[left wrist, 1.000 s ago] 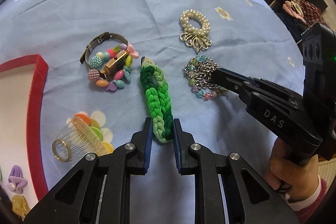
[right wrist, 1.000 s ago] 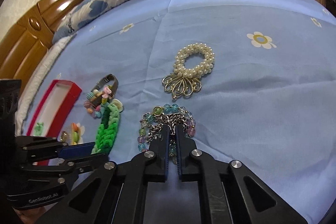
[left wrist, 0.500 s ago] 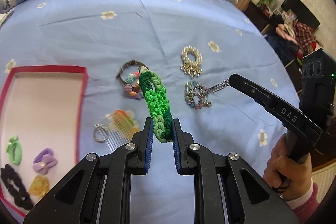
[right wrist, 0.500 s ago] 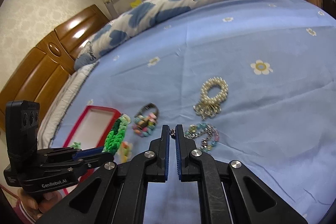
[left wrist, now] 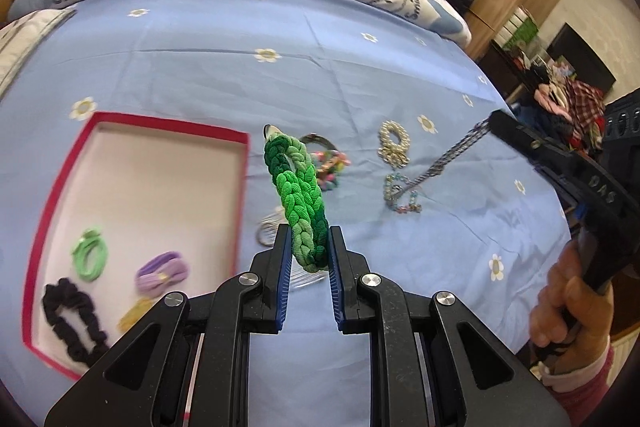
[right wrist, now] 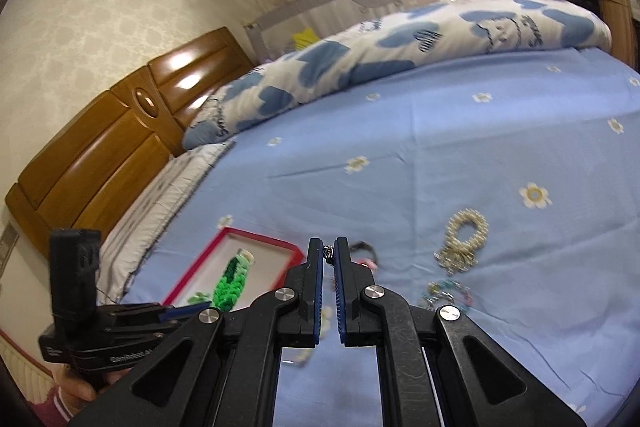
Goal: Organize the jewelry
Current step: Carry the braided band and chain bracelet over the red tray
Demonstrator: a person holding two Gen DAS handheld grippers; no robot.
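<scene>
Above bedsheet, two clamped bracelets

We are counting four hair ties in one red tray: one green hair tie, one purple hair tie, one black scrunchie and one yellow piece. We are also counting one green braided bracelet, one pearl bracelet, one chain bracelet and one colourful bead bracelet.

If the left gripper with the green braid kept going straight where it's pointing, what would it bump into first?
Probably the bedsheet near the colourful bead bracelet, just right of the red tray; the left gripper carries the green braid. Depth is unclear.
</scene>
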